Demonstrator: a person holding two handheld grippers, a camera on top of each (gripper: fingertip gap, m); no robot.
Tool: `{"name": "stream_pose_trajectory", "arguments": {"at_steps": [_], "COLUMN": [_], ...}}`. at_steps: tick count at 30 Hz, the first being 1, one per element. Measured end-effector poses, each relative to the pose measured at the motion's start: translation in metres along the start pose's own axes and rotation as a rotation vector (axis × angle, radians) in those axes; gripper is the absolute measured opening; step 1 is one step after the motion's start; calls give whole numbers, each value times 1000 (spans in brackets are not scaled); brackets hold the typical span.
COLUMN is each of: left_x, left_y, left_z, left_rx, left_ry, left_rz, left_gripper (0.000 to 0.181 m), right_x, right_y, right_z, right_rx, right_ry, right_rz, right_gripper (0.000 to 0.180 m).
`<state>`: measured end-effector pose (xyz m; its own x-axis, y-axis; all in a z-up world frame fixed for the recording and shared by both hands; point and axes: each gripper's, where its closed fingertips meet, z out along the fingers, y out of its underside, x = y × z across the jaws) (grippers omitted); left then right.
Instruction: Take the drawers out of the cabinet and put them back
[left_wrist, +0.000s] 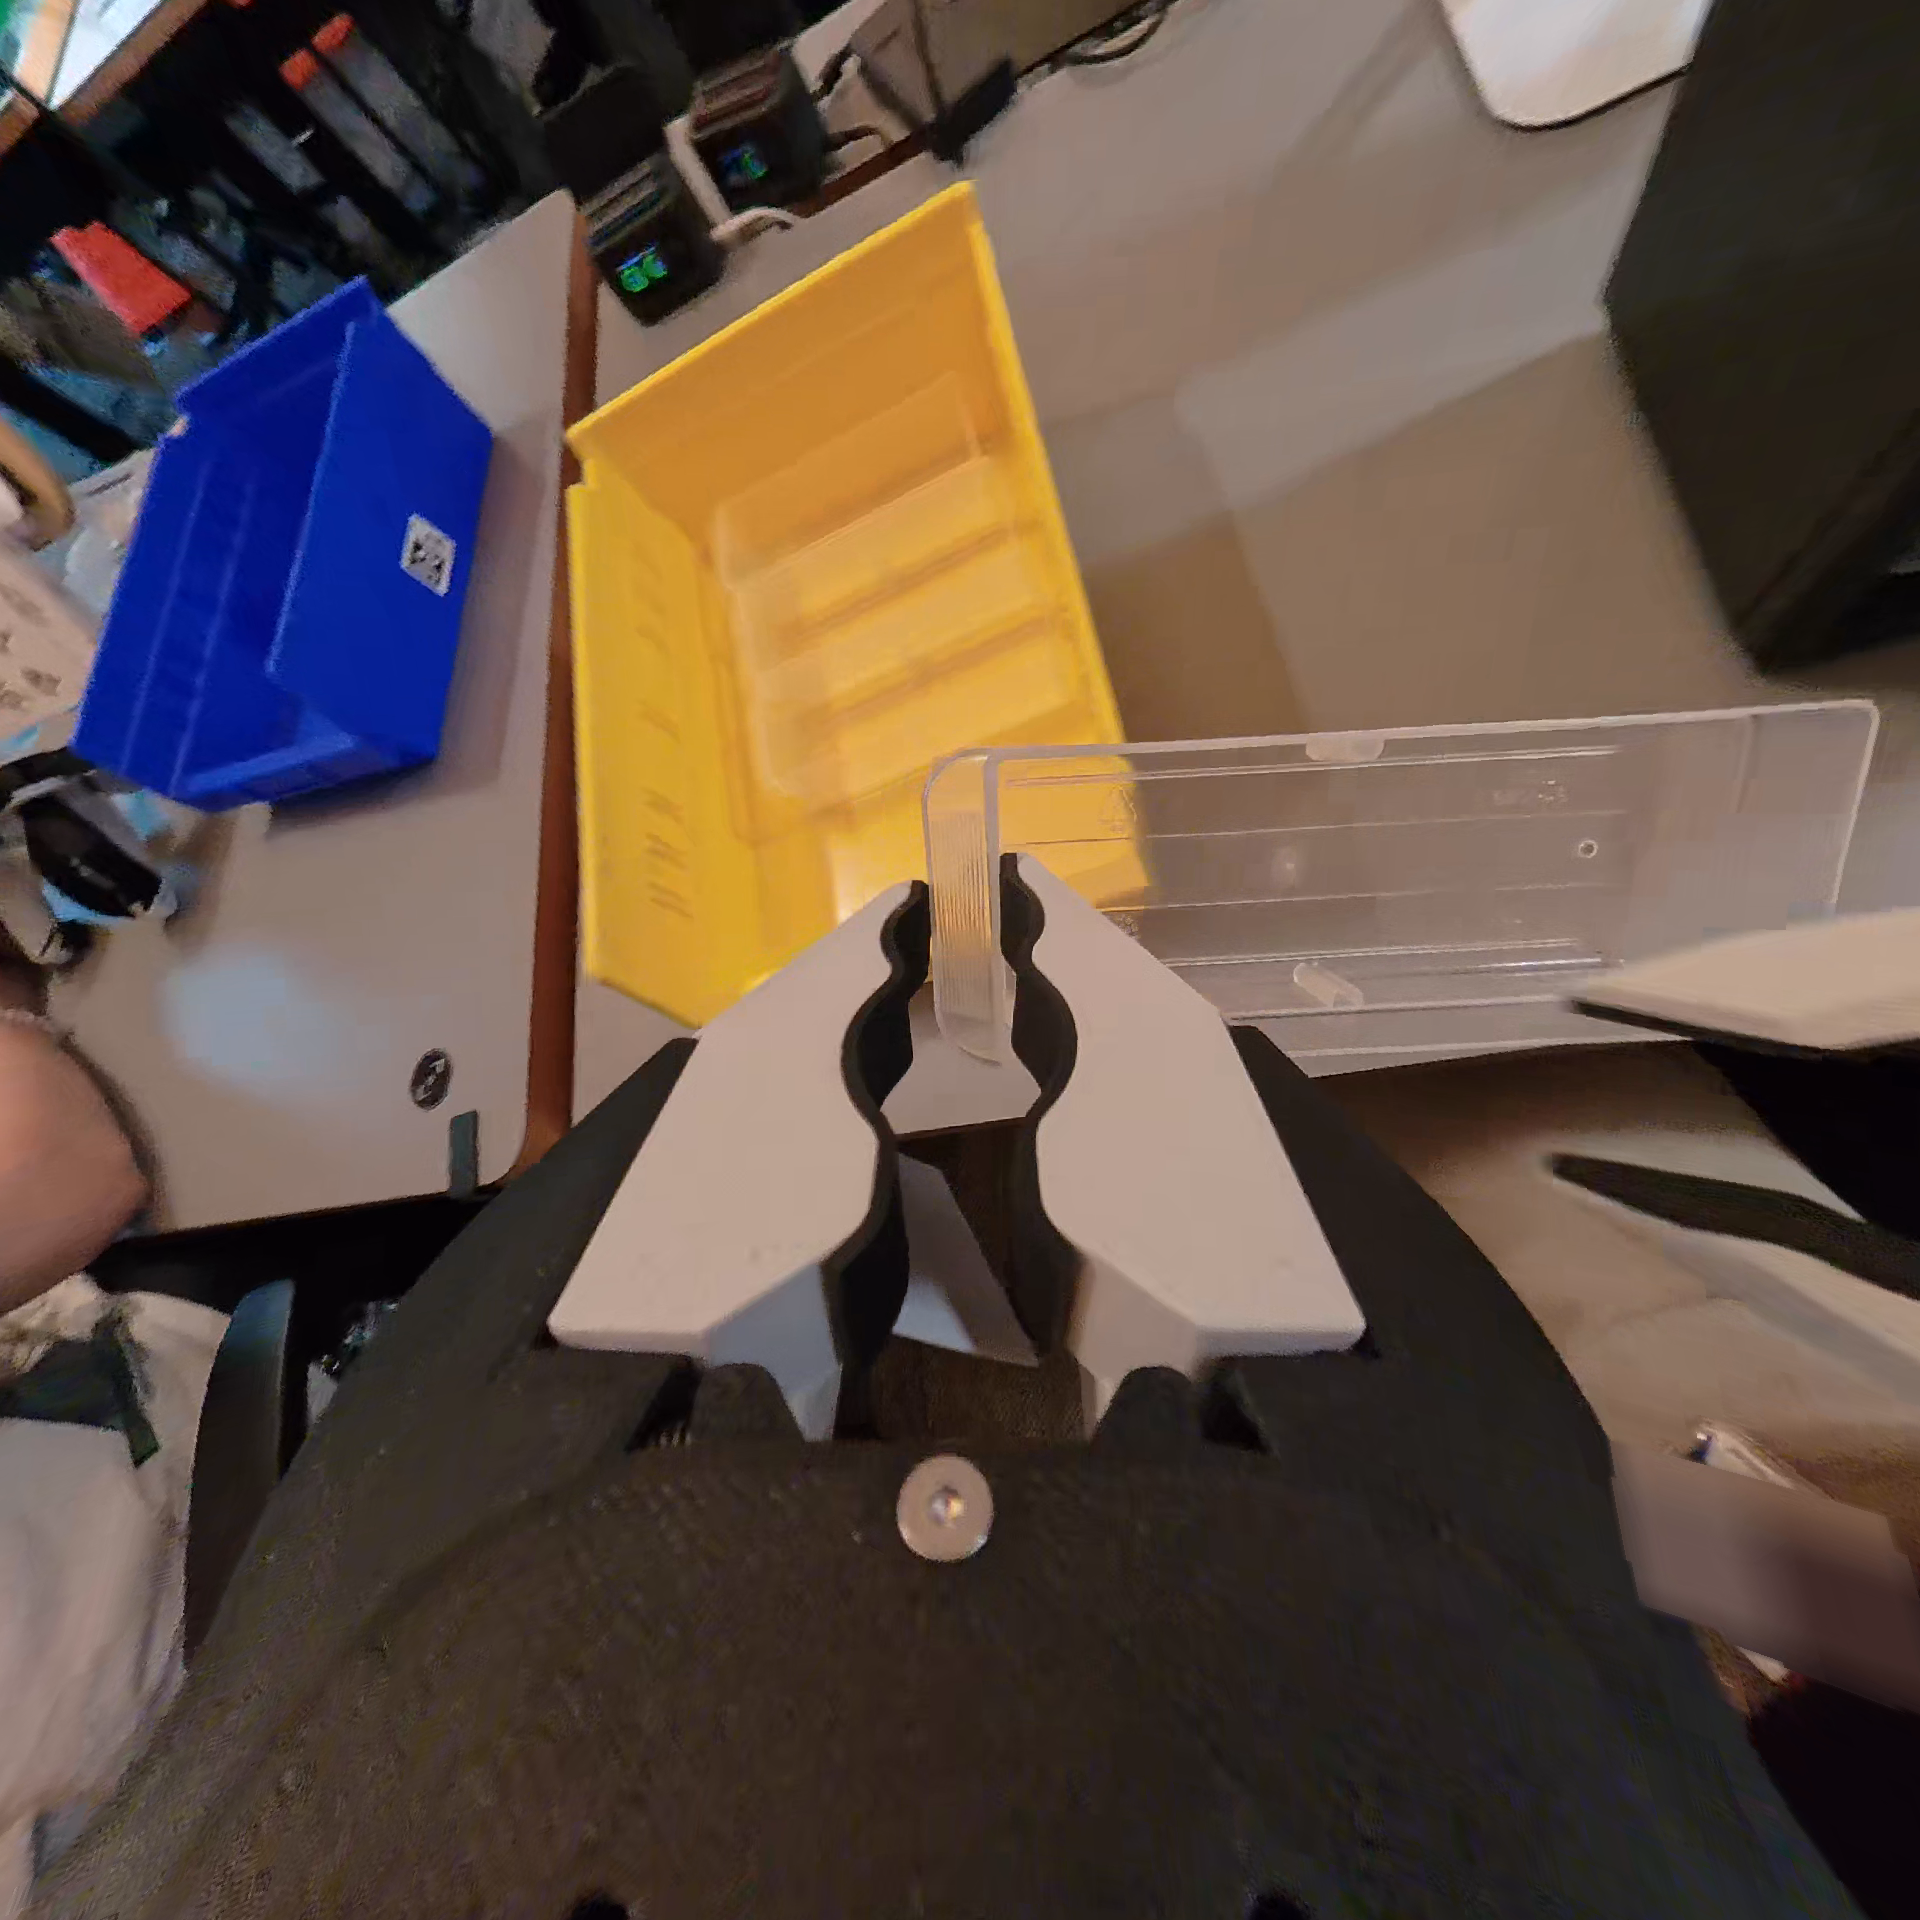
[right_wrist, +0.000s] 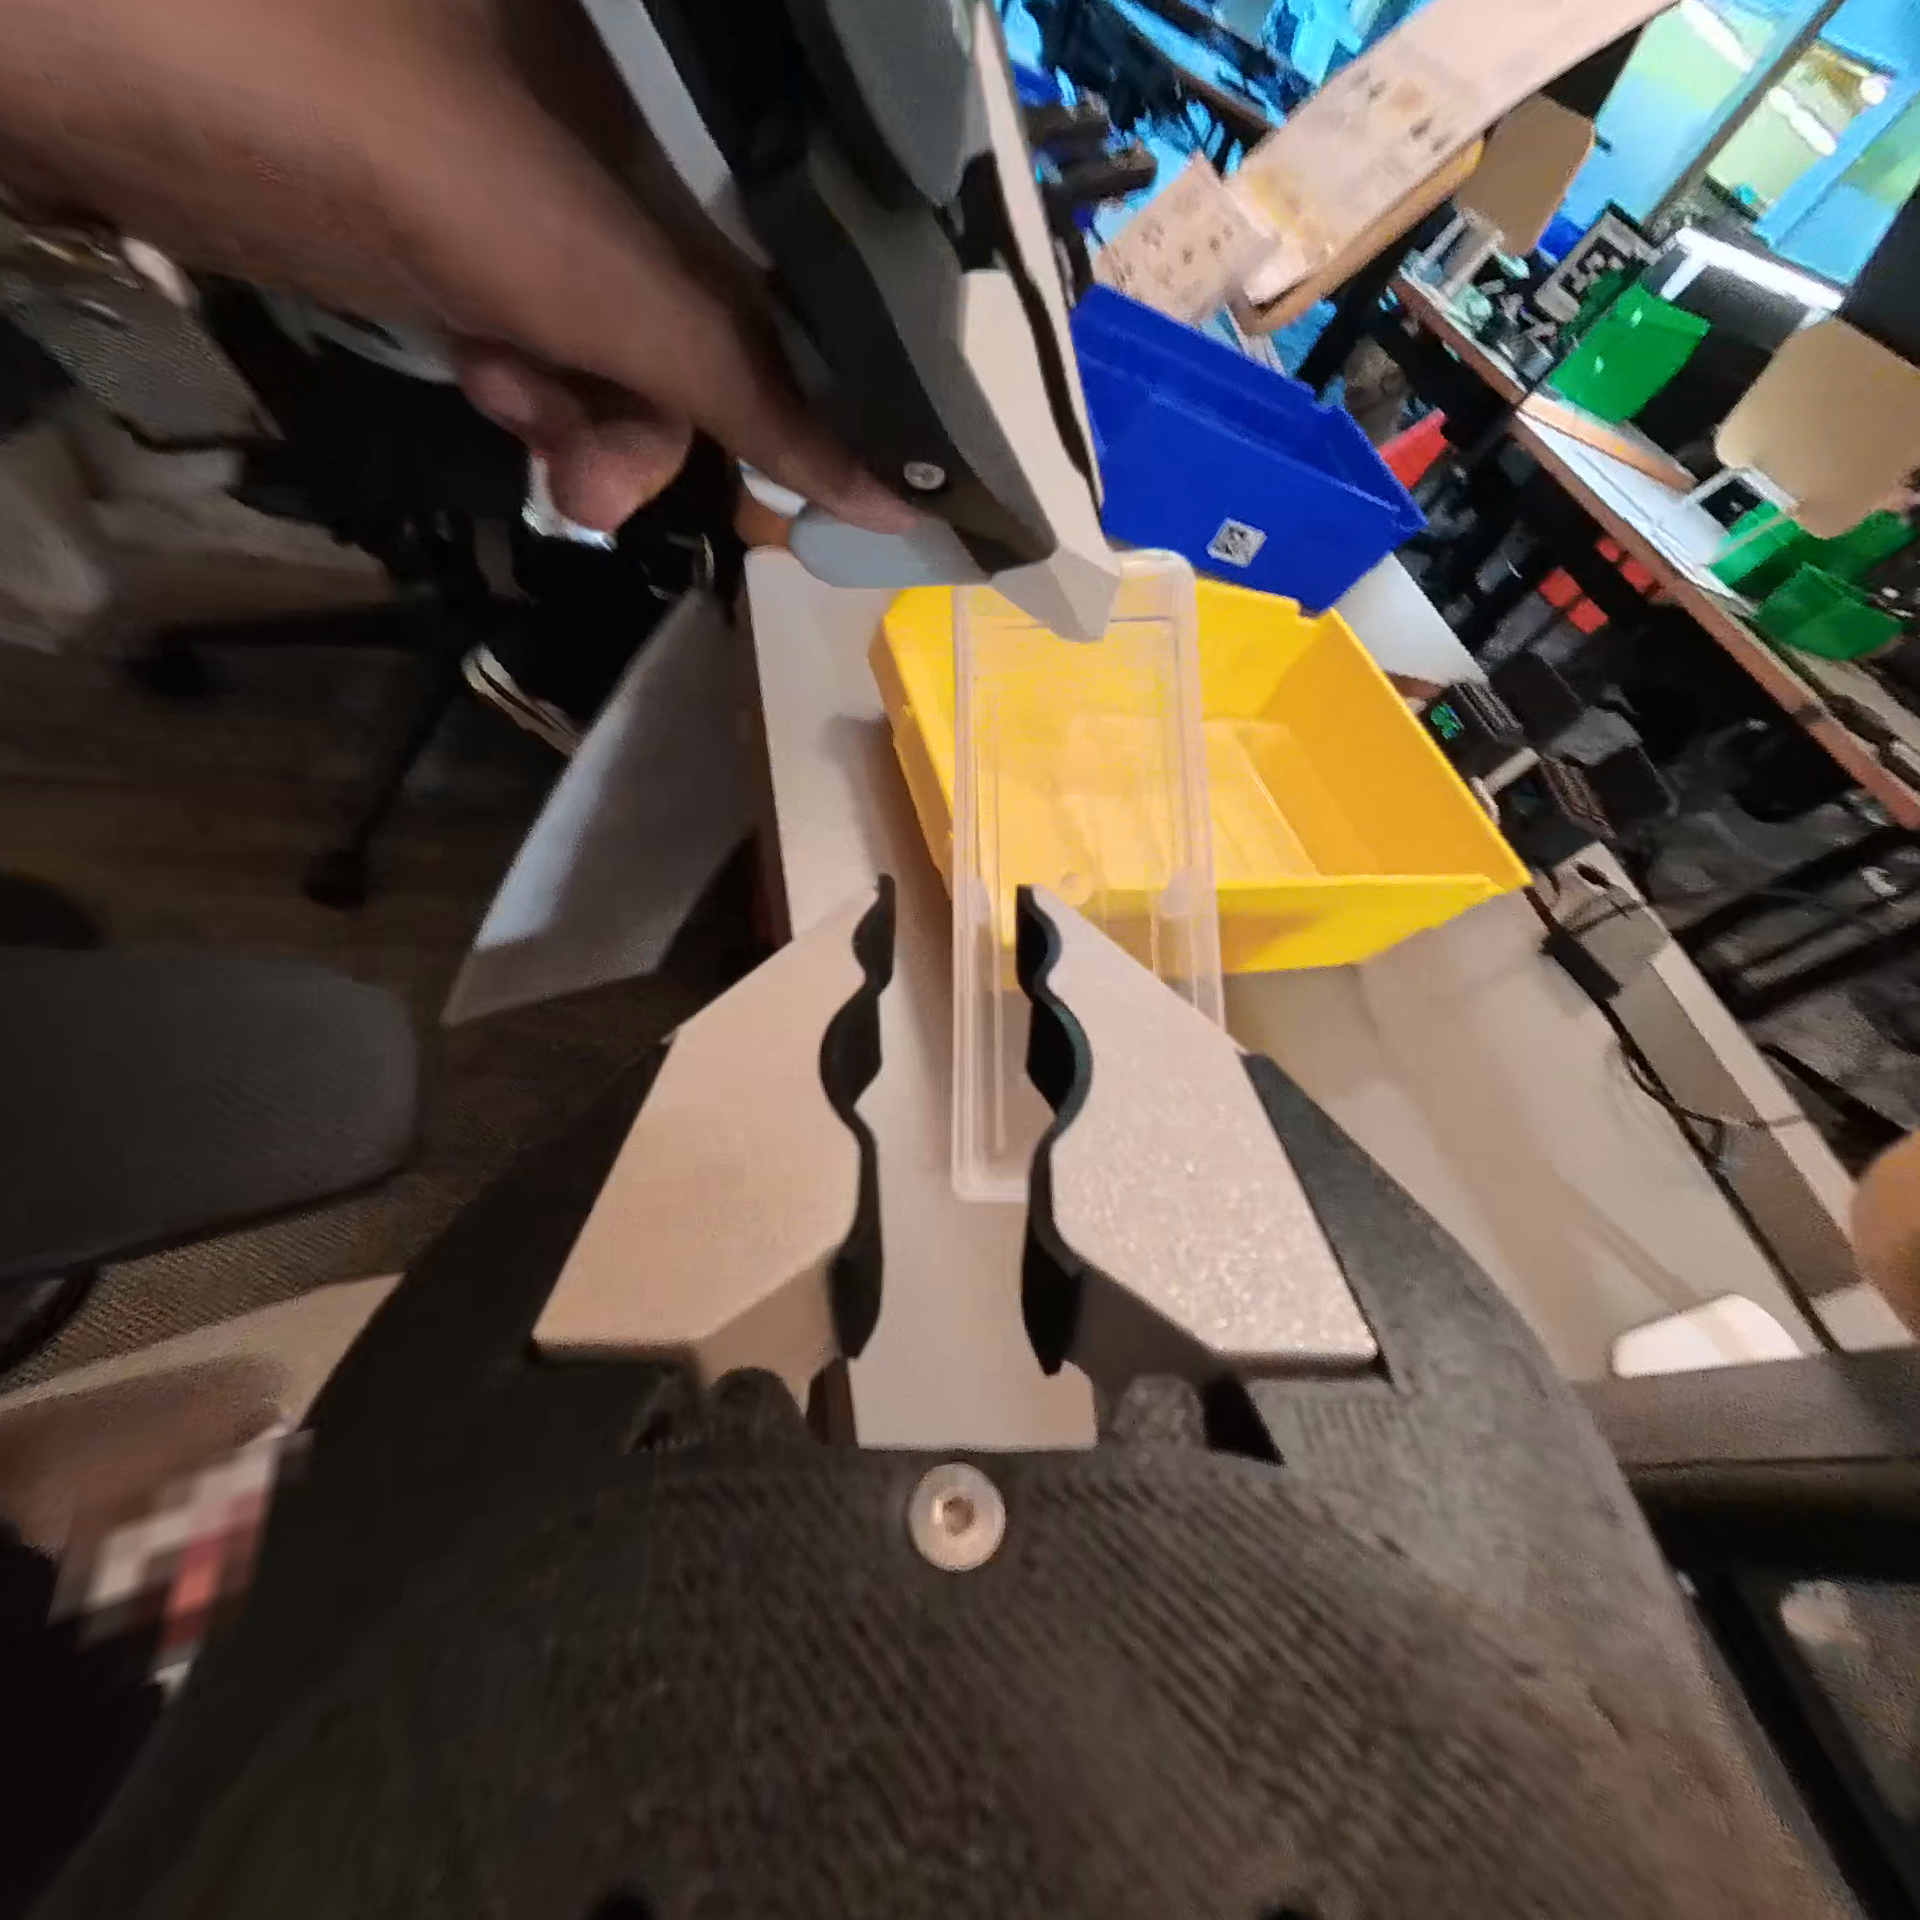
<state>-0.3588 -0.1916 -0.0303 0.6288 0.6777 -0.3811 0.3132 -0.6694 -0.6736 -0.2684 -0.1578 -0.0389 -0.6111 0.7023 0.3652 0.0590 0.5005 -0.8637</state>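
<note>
We see a clear plastic drawer (left_wrist: 1382, 873) held in the air above the grey surface (left_wrist: 1299, 436), its long body lying sideways in the left wrist view. The left gripper (left_wrist: 964, 904) has its jaws clamped on the drawer's ribbed front handle tab. In the right wrist view the same drawer (right_wrist: 1081, 831) runs away from us, with its near end between the parted jaws of the right gripper (right_wrist: 954, 914), which do not press on it. Behind the drawer sits a yellow bin (left_wrist: 727, 582) with more clear drawers (left_wrist: 883, 613) lying inside it. Beside that bin, across a gap between surfaces, stands a blue bin (left_wrist: 281, 561). A black cabinet (left_wrist: 1787, 312) stands at the far right.
</note>
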Motion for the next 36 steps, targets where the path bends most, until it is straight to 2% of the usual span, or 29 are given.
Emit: {"name": "stream_pose_trajectory", "arguments": {"at_steps": [7,12,16,20,21,25,27,29,33,36], "left_x": [58,88,104,126,134,161,175,193,231,258], "left_y": [-5,-1,-3,-4,-5,-5,-8,-11,-8,-19], "left_z": [28,44,44,40,37,24,11,-6,-24,-36], "left_rx": [-3,-16,-4,32,55,112,166,241,326,439], "left_ry": [114,190,228,349,396,601,714,829,941,999], "left_rz": [8,-8,-6,-10,-20,-18,10,84,224,234], "left_gripper": [12,12,12,15,19,71,85,91,94,94], "right_x": [19,13,16,21,25,33,31,25,25,23], "right_y": [48,83,96,107,110,125,132,135,136,128], "right_z": [5,8,8,-11,-20,-63,-86,-109,-148,-167], "right_rx": [-218,-318,-326,-325,-327,-319,-291,-224,-137,-43], "right_ry": [164,134,116,98,106,85,25,-55,-167,-258], "right_rz": [-248,-234,-220,-293,-321,-340,-306,-283,-186,-85], "right_gripper": [17,16,1,1,1,1,1,1,1,0]}}
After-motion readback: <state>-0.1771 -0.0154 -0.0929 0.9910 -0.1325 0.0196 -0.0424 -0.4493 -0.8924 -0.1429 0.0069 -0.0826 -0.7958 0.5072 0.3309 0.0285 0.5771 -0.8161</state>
